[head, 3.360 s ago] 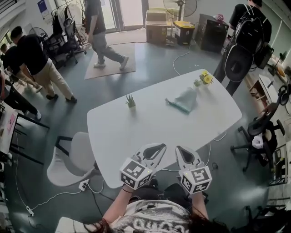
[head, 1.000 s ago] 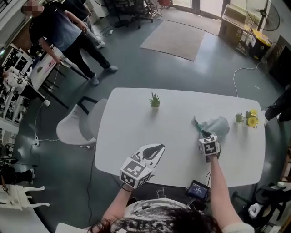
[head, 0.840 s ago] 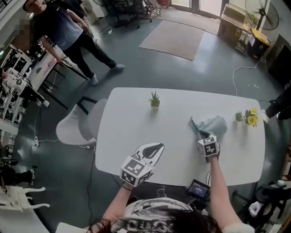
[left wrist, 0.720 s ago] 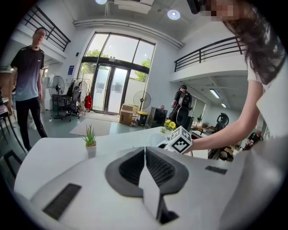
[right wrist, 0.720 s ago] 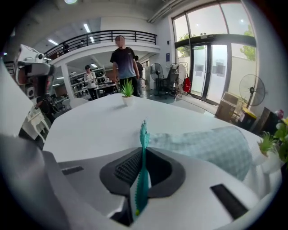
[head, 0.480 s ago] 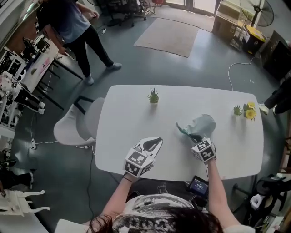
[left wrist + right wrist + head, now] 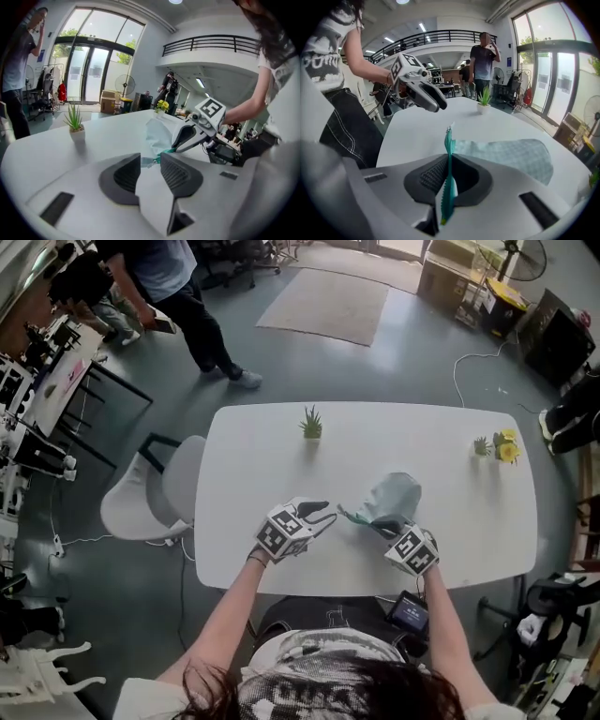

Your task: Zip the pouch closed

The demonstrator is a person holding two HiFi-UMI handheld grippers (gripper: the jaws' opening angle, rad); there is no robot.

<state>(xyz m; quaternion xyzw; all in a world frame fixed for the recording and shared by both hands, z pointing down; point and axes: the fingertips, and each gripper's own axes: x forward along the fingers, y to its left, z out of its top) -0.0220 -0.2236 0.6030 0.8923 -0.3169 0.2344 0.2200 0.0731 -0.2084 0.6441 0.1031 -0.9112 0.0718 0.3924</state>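
A pale mint mesh pouch [image 7: 392, 495] with a teal zipper lies on the white table [image 7: 272, 446]. My right gripper [image 7: 378, 521] is shut on the pouch's zipper edge, and the teal strip [image 7: 448, 178] stands upright between its jaws [image 7: 449, 161]. The rest of the pouch [image 7: 511, 157] spreads flat beyond them. My left gripper [image 7: 323, 512] hovers just left of the pouch's zipper end [image 7: 345, 515]. Its jaws are opening [image 7: 150, 157] with nothing pressed between them. The zipper end [image 7: 151, 161] lies just past their gap, in front of the right gripper [image 7: 187, 136].
A small green potted plant [image 7: 310, 423] stands near the table's far edge and a yellow flower [image 7: 503, 446] at its right end. A white chair [image 7: 150, 498] is at the left. A person [image 7: 178, 287] stands beyond it. A small device [image 7: 410, 612] sits below the near edge.
My right gripper dragged the pouch leftward and nearer across the table. My left gripper came forward and down to the pouch's zipper end, and its jaws parted.
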